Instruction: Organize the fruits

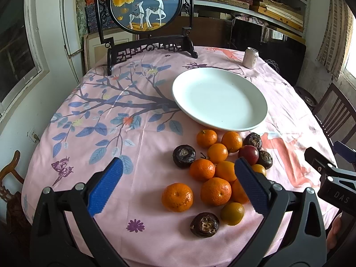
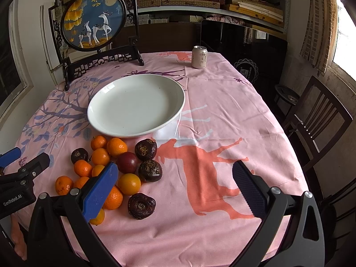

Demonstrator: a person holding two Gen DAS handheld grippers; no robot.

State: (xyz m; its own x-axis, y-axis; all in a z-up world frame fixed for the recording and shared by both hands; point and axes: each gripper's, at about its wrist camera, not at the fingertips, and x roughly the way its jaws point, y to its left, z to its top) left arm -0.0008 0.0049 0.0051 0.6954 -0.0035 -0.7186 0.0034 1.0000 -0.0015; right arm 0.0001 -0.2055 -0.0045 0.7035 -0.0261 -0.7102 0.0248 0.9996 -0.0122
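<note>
Orange mandarins and dark fruits heaped at lower centre of tabletop, just below empty white plate; left tongs nearer — pile under its right finger; right tongs likewise wide open, empty.

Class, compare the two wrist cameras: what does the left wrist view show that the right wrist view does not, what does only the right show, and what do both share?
Only the left wrist view shows the purple butterfly print and purple flower print on the tablecloth. Only the right wrist view shows the whole orange deer print and the readable characters on the drink can. Both share the empty white plate, the heap of oranges and dark wrinkled fruits, the deer screen, and open grippers, left gripper and right gripper.
</note>
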